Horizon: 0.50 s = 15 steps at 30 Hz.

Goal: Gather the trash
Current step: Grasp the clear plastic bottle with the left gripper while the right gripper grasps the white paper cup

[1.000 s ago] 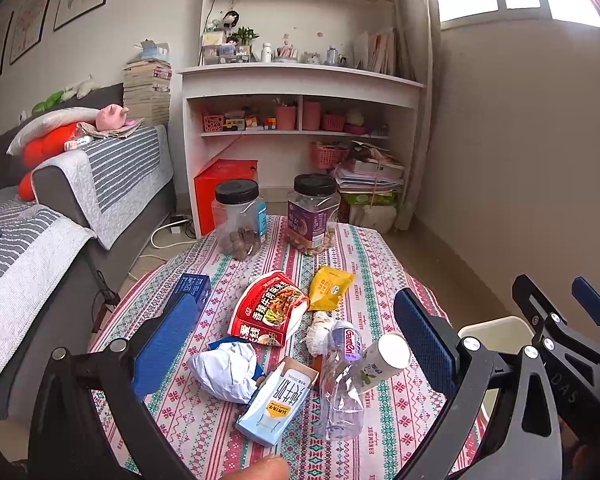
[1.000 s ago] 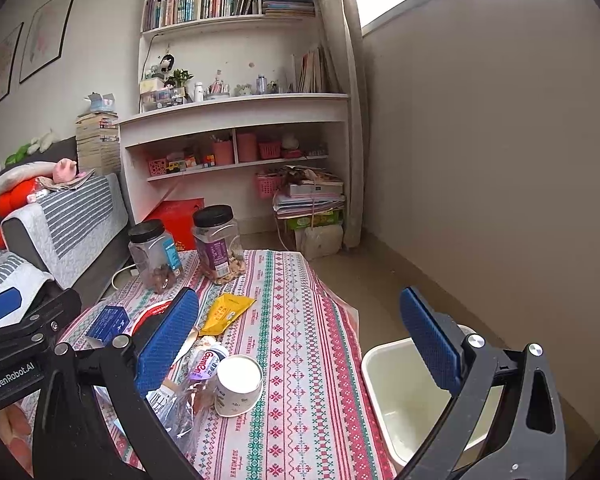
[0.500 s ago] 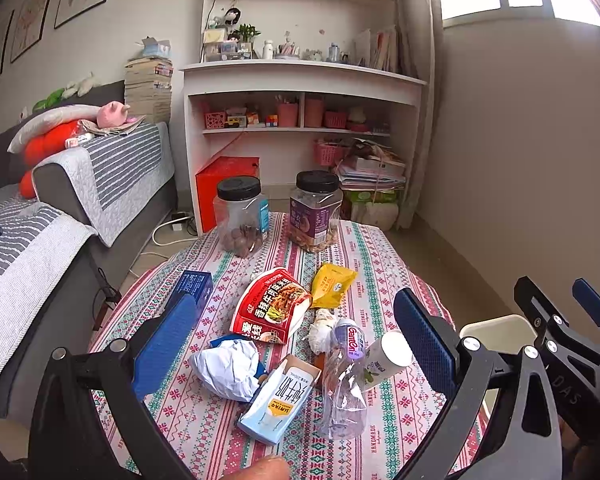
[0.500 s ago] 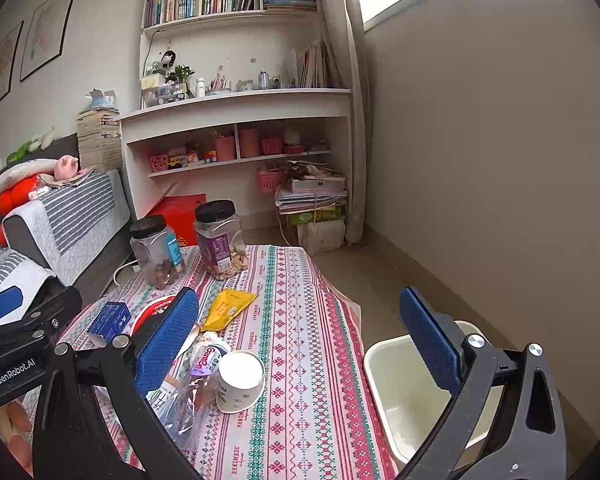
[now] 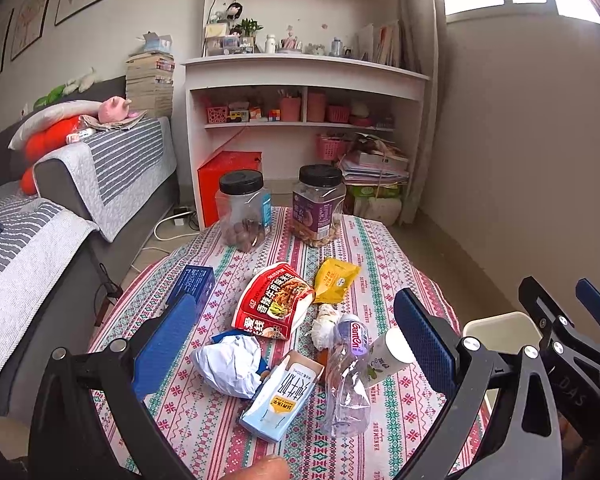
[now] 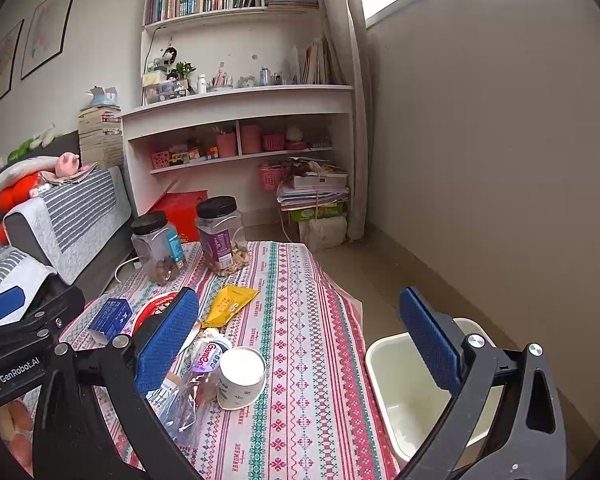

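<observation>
So we judge this the start: nothing is picked up yet. Our left tool [image 5: 292,344] hangs wide and empty above the trash on the counter [image 5: 384,248]; our right tool [image 6: 300,336] is wide and empty too. The carton [image 5: 280,400] lies nearest, touching the crumpled bottle [image 5: 348,376], the cup [image 6: 240,376] just beside the bottle. The bin [image 6: 384,364] stands on the floor just beside the counter. Next we would lower over one piece, likely the carton, and close.

A crumpled clear plastic bottle [image 5: 346,380] looked glossy beside a matt paper carton [image 5: 278,400] on the woven patterned tablecloth [image 5: 384,248].
</observation>
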Each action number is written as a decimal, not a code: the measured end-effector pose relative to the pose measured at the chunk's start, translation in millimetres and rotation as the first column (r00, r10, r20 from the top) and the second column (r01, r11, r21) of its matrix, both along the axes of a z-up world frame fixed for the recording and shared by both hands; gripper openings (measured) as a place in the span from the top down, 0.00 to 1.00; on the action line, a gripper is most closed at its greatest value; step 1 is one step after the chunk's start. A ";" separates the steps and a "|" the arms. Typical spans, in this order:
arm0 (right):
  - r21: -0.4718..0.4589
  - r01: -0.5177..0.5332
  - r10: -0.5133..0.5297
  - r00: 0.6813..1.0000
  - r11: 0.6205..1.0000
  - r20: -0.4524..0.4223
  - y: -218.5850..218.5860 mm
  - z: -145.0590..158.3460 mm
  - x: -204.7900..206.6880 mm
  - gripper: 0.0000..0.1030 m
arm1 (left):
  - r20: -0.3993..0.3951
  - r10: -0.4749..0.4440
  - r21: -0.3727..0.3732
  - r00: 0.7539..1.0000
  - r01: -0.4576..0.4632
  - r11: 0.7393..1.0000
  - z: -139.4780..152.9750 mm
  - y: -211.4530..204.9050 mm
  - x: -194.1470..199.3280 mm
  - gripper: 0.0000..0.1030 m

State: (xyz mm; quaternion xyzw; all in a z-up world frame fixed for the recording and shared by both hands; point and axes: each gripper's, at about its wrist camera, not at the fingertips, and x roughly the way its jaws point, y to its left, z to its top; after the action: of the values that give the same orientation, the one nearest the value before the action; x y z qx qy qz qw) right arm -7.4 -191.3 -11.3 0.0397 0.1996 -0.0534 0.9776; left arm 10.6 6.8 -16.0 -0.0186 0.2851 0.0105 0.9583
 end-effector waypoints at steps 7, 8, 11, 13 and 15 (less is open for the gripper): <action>0.041 0.033 -0.025 0.982 0.999 -0.185 -18.8 -20.1 26.9 0.07 | -0.217 -0.008 -0.023 0.976 0.003 1.000 -30.1 10.3 36.4 0.07; 0.042 0.039 -0.030 0.978 0.998 -0.204 -22.2 -23.5 30.1 0.07 | -0.255 -0.015 -0.034 0.967 0.007 0.999 -36.2 12.5 43.2 0.07; 0.074 0.054 -0.031 0.959 0.996 -0.281 -33.0 -30.9 39.8 0.07 | -0.370 -0.047 -0.067 0.928 0.023 0.997 -56.2 14.5 64.8 0.07; 0.093 0.066 -0.034 0.950 0.994 -0.311 -41.2 -35.7 44.1 0.07 | -0.443 -0.079 -0.106 0.893 0.035 0.994 -68.4 11.9 78.0 0.07; 0.122 0.082 -0.036 0.942 0.989 -0.334 -50.3 -37.8 45.8 0.07 | -0.496 -0.106 -0.123 0.862 0.052 0.991 -78.5 4.9 89.1 0.07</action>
State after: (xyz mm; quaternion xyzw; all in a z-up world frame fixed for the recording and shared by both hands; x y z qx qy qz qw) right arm 38.4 -241.6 -49.1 0.1019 0.3629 -0.0750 0.9232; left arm 99.7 11.7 -94.6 -0.0542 0.5248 -0.0393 0.8486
